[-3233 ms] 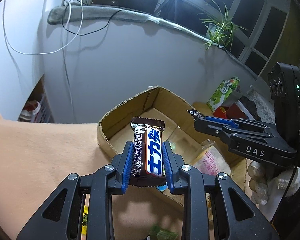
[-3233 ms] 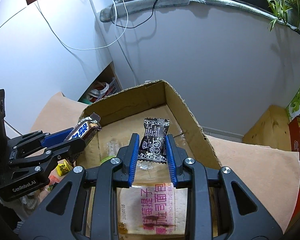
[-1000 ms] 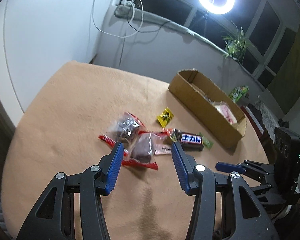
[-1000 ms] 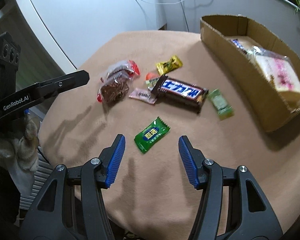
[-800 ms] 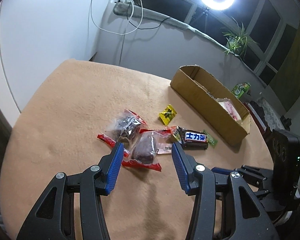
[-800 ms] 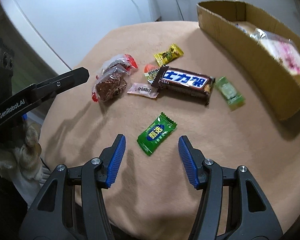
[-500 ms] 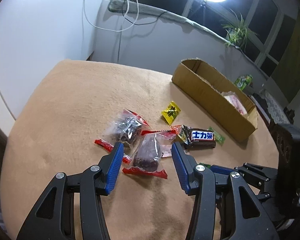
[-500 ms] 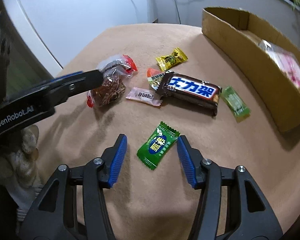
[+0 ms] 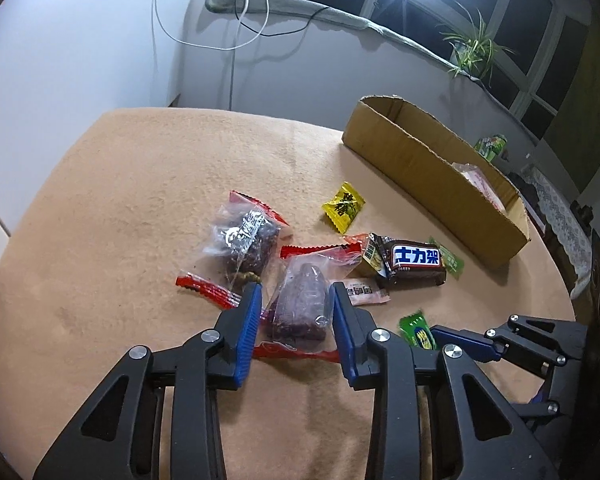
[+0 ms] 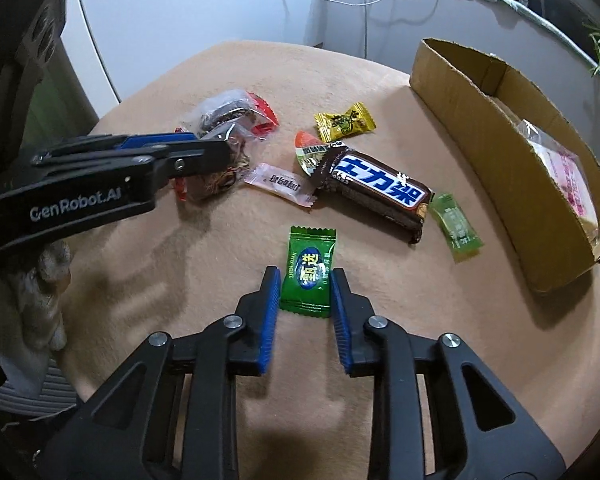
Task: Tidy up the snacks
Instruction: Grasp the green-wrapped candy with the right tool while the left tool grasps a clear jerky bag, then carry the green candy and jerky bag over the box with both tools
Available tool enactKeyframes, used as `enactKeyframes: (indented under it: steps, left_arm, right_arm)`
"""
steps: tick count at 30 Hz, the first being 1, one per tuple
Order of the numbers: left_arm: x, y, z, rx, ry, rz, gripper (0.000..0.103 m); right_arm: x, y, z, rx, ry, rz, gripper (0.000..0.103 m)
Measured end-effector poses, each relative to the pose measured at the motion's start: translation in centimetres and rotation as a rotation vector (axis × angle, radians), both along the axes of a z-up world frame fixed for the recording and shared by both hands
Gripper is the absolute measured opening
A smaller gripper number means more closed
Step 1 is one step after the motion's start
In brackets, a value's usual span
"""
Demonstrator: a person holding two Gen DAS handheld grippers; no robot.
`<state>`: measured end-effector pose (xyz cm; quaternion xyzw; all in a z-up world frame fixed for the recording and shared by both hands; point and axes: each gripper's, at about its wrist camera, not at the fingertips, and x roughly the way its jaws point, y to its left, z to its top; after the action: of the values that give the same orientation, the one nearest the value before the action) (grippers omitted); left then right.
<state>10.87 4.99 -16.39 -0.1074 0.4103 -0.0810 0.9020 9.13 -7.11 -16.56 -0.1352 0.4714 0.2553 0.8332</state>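
On the tan cloth lies a clear packet with red ends and a dark snack (image 9: 300, 308). My left gripper (image 9: 295, 290) straddles it and its jaws are closing, with a small gap still showing at the left pad. In the right wrist view a green candy (image 10: 310, 272) lies between the pads of my right gripper (image 10: 304, 274). Those jaws are closing too, and both pads touch the wrapper's edges. The open cardboard box (image 9: 428, 168) stands at the far right of the cloth.
Loose between grippers and box: a second clear packet (image 9: 244, 240), a brown chocolate bar (image 10: 380, 192), a yellow candy (image 10: 344, 122), a pink sachet (image 10: 280, 182), a light green candy (image 10: 456, 224). A pink-and-white bag (image 10: 564, 172) lies in the box. The cloth's edge runs close on the left.
Both grippers came down closer to the cloth and their jaws narrowed, the left around the dark packet and the right onto the green candy. The green candy now lies straighter between the pads.
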Motion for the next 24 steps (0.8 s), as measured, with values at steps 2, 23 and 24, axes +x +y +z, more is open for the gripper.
enactKeyframes:
  steps: [2, 23, 24]
  left_arm:
    - [-0.4, 0.1, 0.0, 0.000, -0.005, 0.004, 0.032]
    - [-3.2, 1.3, 2.4, -0.099, -0.051, 0.043, 0.032]
    - [-3.2, 1.1, 2.6, -0.103, -0.055, 0.041, 0.032]
  right_arm:
    - [0.1, -0.4, 0.1, 0.017, 0.011, -0.004, 0.026]
    - [1.0, -4.9, 3.2, 0.155, -0.003, -0.067, 0.026]
    - [1.1, -5.3, 3.6, 0.160, -0.010, -0.071, 0.026]
